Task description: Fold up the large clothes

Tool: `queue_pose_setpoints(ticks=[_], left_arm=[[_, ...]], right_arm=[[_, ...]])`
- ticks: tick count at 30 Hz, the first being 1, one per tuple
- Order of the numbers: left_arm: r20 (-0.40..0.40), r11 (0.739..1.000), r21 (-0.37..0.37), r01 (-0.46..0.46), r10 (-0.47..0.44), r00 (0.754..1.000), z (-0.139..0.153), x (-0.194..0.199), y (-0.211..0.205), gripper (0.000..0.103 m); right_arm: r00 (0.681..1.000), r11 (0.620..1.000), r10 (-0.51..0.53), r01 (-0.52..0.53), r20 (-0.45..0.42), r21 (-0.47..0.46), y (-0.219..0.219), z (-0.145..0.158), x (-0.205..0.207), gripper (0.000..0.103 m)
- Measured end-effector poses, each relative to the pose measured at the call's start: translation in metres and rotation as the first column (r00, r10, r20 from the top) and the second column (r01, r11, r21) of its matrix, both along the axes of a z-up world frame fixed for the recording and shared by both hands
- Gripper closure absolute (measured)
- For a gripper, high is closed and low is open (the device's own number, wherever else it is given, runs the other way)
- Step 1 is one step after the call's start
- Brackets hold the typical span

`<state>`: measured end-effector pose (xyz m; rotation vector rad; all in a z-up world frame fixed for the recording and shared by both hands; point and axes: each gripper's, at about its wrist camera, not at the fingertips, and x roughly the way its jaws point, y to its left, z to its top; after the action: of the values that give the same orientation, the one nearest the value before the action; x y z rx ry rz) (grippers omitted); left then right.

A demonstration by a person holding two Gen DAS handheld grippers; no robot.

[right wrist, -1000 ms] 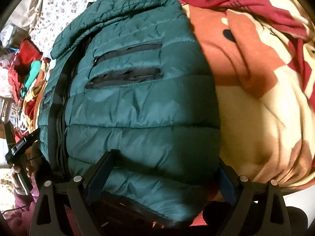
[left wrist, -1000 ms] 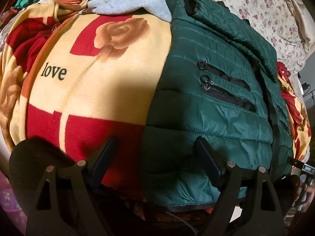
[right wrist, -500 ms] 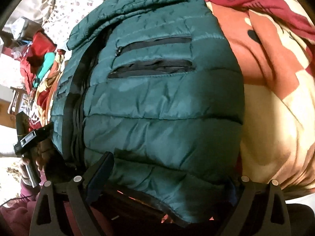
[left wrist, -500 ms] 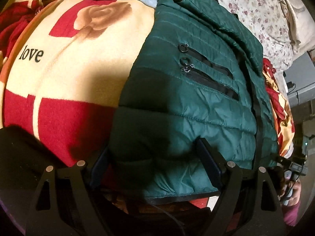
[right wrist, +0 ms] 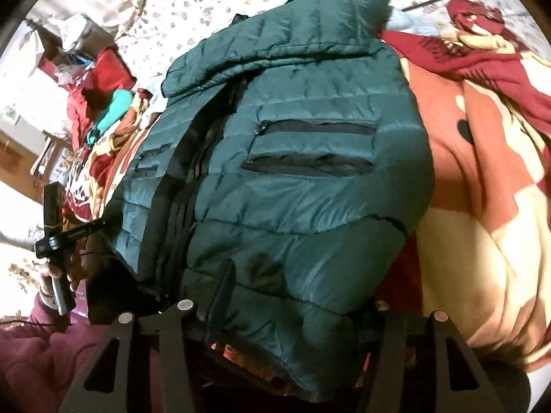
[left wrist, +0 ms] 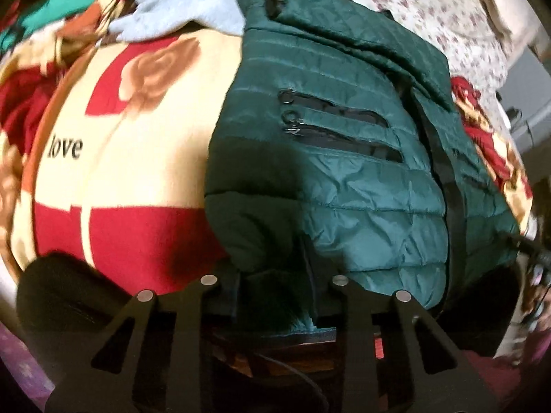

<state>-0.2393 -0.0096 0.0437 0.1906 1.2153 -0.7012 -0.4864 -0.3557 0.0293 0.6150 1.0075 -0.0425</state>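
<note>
Green quilted puffer jacket point(left wrist: 361, 179) lies front-up on a red, cream and orange fleece blanket point(left wrist: 137, 144) that covers a bed; the jacket collar points away from the cameras and the hem lies nearest them.

Left gripper point(left wrist: 275, 275): the fingers are drawn close together over the jacket's hem corner, with green fabric bunched between them. Judged state: clamped on the jacket hem.

Right gripper point(right wrist: 299, 289): one dark finger point(right wrist: 224, 285) stands against the quilted fabric near the hem; the opposite finger is hidden under a bulge of jacket. The fingers appear to bracket a thick fold of hem, but whether they are pressing it cannot be told from this view.

Progress, as a judgement: the sleeves are not visible at the sides, so they are probably already tucked in or under. The body lies at full length, with no fold across it yet. Remaining: carry the hem up toward the collar, flatten, and square the bundle.

Legible writing: the word "love" point(left wrist: 65, 148) is printed in dark letters on the cream area of the blanket, left of the jacket. No brand or label can be read on the jacket; only black zip pockets point(right wrist: 310, 144) and ring pulls show.
</note>
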Motion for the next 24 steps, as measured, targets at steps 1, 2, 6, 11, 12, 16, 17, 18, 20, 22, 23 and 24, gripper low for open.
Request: queue_pose_setpoints(ticks=[1, 2, 6, 11, 12, 16, 17, 18, 20, 22, 23, 24], left_arm=[[-0.002, 1.0, 0.01, 0.0, 0.0, 1.0, -0.002, 0.001, -0.001, 0.076], [-0.017, 1.0, 0.012, -0.006, 0.006, 1.0, -0.006, 0.003, -0.002, 0.075], [-0.062, 0.999, -0.004, -0.049, 0.049, 0.997, -0.016, 0.007, 0.001, 0.058], [-0.073, 0.996, -0.018, -0.084, 0.082, 0.994, -0.023, 0.005, 0.002, 0.044], [-0.063, 0.997, -0.011, -0.075, 0.074, 0.995, -0.022, 0.004, 0.001, 0.044], [-0.02, 0.999, 0.02, -0.041, 0.042, 0.999, -0.014, 0.0, -0.004, 0.067], [-0.007, 0.999, 0.024, -0.043, 0.043, 0.999, -0.011, -0.001, -0.004, 0.07], [0.002, 0.999, 0.026, -0.043, 0.043, 0.999, -0.009, -0.001, -0.004, 0.075], [0.018, 0.999, 0.023, -0.045, 0.045, 0.999, -0.003, -0.002, -0.004, 0.083], [0.026, 0.999, 0.0, -0.054, 0.054, 0.998, 0.005, -0.003, -0.004, 0.089], [0.032, 0.998, -0.013, -0.055, 0.055, 0.998, 0.01, -0.004, -0.005, 0.09], [0.043, 0.998, -0.026, -0.052, 0.053, 0.998, 0.015, -0.004, -0.005, 0.091]], right_arm=[[1.0, 1.0, 0.004, -0.004, -0.008, 0.002, 0.001, -0.002, 0.002, 0.048], [1.0, 1.0, -0.003, 0.003, -0.013, 0.018, -0.001, -0.007, 0.003, 0.048], [0.999, 0.998, -0.028, 0.029, -0.023, 0.063, -0.002, -0.021, 0.005, 0.046], [0.999, 0.997, -0.032, 0.033, -0.014, 0.074, -0.004, -0.025, 0.002, 0.047], [1.0, 0.998, -0.028, 0.029, -0.014, 0.063, -0.003, -0.023, 0.002, 0.049], [1.0, 1.0, -0.009, 0.01, -0.019, 0.013, -0.001, -0.019, 0.004, 0.061], [1.0, 1.0, 0.0, 0.0, -0.016, 0.003, 0.0, -0.016, 0.004, 0.063], [1.0, 1.0, 0.007, -0.007, -0.011, -0.008, 0.0, -0.013, 0.005, 0.066], [1.0, 1.0, 0.011, -0.011, 0.003, -0.016, -0.002, -0.008, 0.005, 0.07], [1.0, 1.0, 0.003, -0.003, 0.026, -0.017, -0.005, -0.001, 0.003, 0.074], [0.999, 1.0, 0.0, 0.0, 0.044, -0.019, -0.007, 0.004, 0.002, 0.074], [0.998, 1.0, -0.002, 0.004, 0.061, -0.023, -0.008, 0.009, 0.001, 0.074]])
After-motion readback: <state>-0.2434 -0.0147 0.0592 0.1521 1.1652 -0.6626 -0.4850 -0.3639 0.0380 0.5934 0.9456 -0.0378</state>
